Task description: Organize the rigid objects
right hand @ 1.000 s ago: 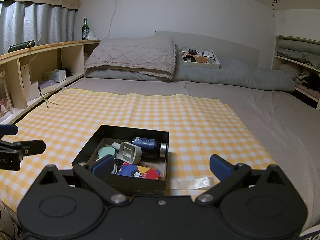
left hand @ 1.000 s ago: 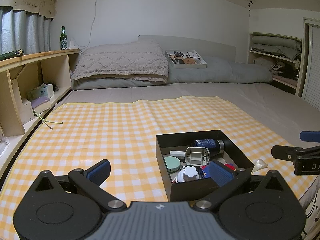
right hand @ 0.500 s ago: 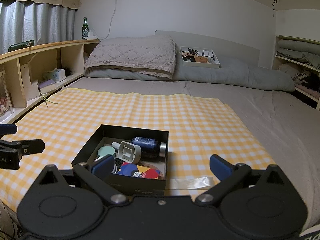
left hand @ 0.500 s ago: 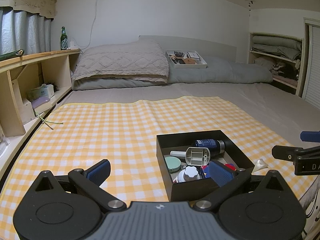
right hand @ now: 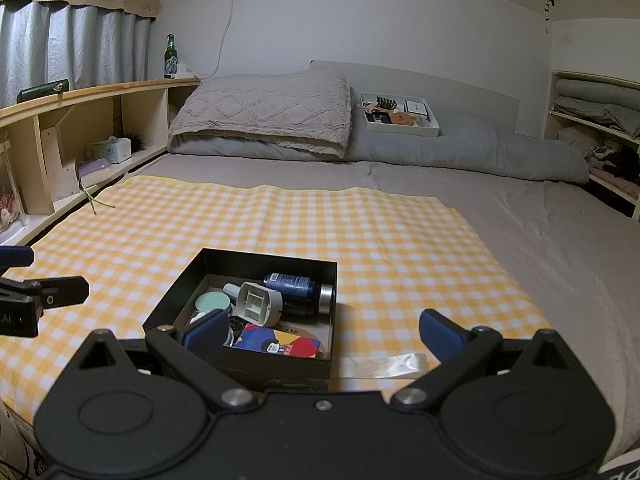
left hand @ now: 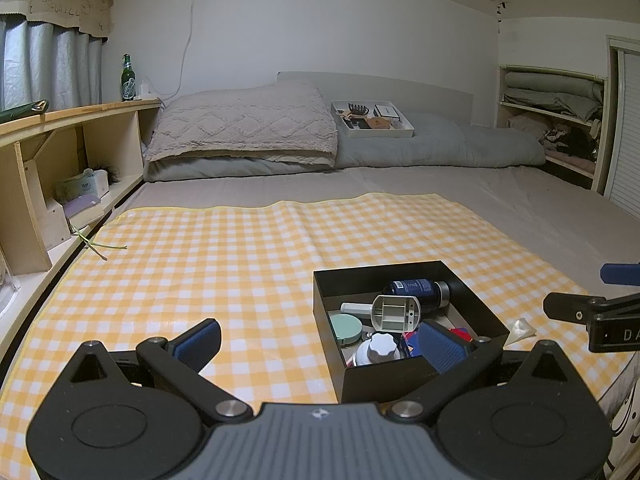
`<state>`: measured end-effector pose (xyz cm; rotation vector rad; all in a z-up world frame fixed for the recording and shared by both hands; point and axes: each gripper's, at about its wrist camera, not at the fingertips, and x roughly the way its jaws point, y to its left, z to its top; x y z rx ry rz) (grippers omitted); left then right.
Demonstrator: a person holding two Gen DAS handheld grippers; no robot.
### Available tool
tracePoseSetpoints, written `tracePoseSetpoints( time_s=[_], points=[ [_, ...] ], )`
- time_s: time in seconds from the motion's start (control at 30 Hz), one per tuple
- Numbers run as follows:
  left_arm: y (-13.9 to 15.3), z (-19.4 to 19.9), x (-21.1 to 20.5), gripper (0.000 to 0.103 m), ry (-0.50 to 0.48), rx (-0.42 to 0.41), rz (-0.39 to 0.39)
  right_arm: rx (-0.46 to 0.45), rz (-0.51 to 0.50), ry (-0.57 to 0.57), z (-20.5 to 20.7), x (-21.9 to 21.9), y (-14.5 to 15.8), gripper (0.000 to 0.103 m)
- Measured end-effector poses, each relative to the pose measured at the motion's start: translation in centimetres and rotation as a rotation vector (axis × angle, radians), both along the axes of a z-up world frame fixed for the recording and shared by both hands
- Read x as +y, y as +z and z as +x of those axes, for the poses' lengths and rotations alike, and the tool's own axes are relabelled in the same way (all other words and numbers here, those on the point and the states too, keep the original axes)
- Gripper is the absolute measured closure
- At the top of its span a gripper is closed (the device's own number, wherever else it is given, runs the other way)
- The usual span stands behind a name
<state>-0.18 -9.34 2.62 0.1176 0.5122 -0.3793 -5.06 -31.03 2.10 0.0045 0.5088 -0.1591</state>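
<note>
Our left tool (left hand: pixel 318 346) and right tool (right hand: pixel 324 330) gape empty before the black square cardboard box (right hand: pixel 224 270) on the yellow checked cloth (left hand: pixel 240 256); reaching its jumbled contents risks tipping it.

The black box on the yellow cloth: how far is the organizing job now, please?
Nothing looks sorted yet. The black box holds a jumble: blue bottle, mint round case, white holder, colourful card. Both the left gripper and the right gripper are open and empty. All the sorting remains.
</note>
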Motion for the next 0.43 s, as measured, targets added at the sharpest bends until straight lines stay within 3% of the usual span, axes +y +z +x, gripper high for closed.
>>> tracePoseSetpoints(
  time_s=[0.43],
  points=[
    [0.05, 0.08, 0.21, 0.000, 0.003, 0.000, 0.001, 0.000, 0.001, -0.001, 0.01, 0.01, 0.05, 0.000]
  ],
)
